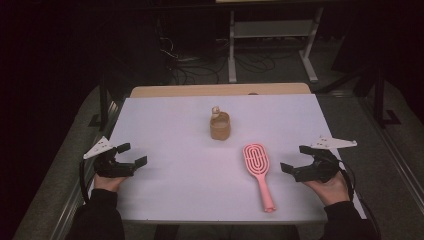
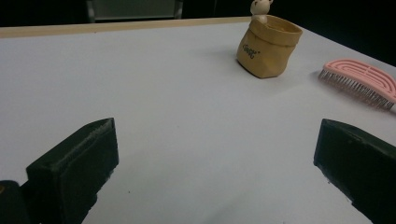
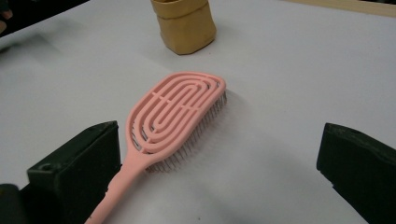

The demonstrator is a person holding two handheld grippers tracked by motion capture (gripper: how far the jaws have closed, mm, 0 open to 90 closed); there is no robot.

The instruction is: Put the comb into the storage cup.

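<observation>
Two handheld grippers rest at the near corners of a table (image 1: 165, 115) covered in white, each held by a person's hand. Between them, from largest to smallest: a pink hairbrush (image 1: 258, 170) lies bristles down, right of centre, its handle pointing toward the person; behind it and well apart stands a small tan pouch-shaped holder (image 1: 220, 126) with a tiny pale figure (image 1: 215, 111) peeking over its rim.

The left gripper (image 1: 131, 154) sits at the left edge, jaws spread wide and empty, aimed toward the holder. The right gripper (image 1: 295, 157) is near the brush — jaws also spread wide, holding nothing, the brush head lying just ahead of them and the handle passing by one jaw.

The brush looks like the thing to pick up. To grip it well, the right gripper would likely do best straddling the narrow handle squarely — low to the table, closing across its sides rather than on the springy bristles.
</observation>
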